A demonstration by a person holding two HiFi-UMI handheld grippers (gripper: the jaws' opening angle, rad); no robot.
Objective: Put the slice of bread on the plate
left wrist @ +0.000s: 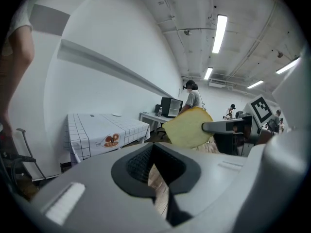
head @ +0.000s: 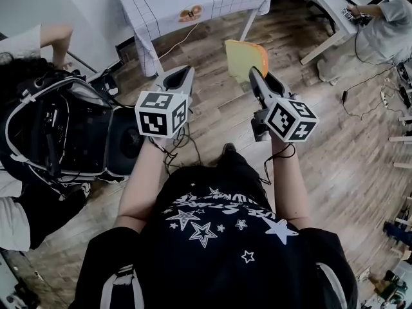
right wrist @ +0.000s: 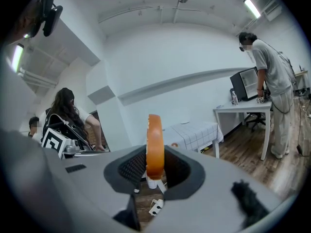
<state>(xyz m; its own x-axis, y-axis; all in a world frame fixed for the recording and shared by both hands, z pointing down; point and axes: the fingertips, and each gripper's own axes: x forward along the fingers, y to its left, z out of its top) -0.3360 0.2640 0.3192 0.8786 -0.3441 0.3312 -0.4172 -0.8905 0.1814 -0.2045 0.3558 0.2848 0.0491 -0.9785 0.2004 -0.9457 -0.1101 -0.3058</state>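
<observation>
Head view, left to right: left gripper [head: 179, 76], jaws a narrow slit apart, nothing between them; slice of bread [head: 245, 57], upright above the wooden floor [head: 212, 114]; right gripper [head: 255, 76], jaws half closed, clamped on the slice's lower edge. Step judged: carrying. The next move called for reaching the checked table [head: 161, 5] and laying the slice flat. Left gripper view alone showed a pale disc there, probably the plate [left wrist: 116, 114]. Right gripper view showed the slice edge-on between its jaws.
</observation>
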